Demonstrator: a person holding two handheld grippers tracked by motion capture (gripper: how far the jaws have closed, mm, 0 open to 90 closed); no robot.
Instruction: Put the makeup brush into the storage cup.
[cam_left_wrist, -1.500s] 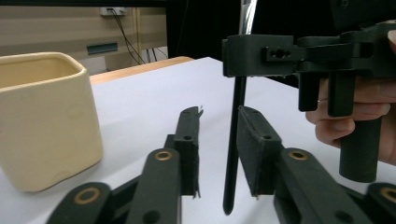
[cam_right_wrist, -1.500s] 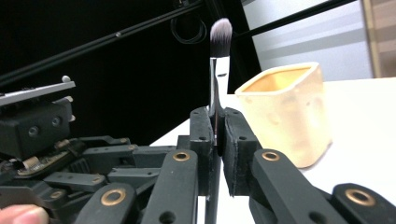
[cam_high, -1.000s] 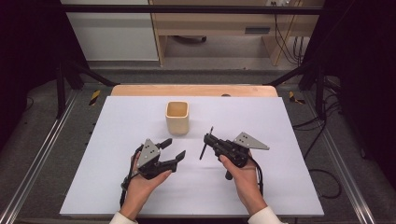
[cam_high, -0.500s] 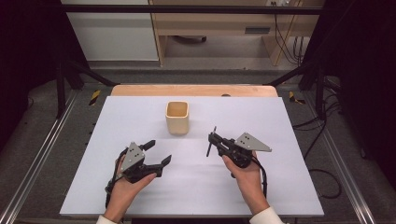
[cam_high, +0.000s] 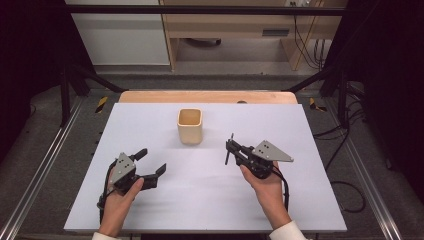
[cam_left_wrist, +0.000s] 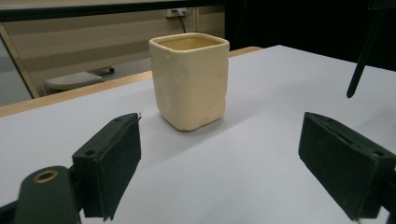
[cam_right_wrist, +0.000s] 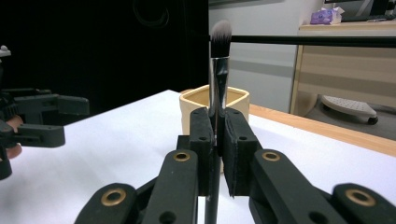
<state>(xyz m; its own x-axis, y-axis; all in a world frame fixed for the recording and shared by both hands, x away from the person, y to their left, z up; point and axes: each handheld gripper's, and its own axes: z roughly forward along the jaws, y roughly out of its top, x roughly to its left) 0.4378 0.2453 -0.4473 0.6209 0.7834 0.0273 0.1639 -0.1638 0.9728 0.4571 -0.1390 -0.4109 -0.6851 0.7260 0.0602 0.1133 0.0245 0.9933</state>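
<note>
One white table (cam_high: 200, 200) on a wood-edged bench, dark room, cream cup (cam_high: 190, 126) mid-table, left gripper (cam_high: 150, 164) just spreading wider, empty, right gripper (cam_high: 231, 150) pinching a makeup brush (cam_right_wrist: 218, 70).

Left gripper (cam_high: 149, 162) low over the near-left of the table, jaws just been opening, now wide with nothing between them. Right gripper (cam_high: 230, 148) held level in the right hand (cam_high: 265, 182), jaws clamped tight on a thin upright brush (cam_right_wrist: 218, 65)
</note>
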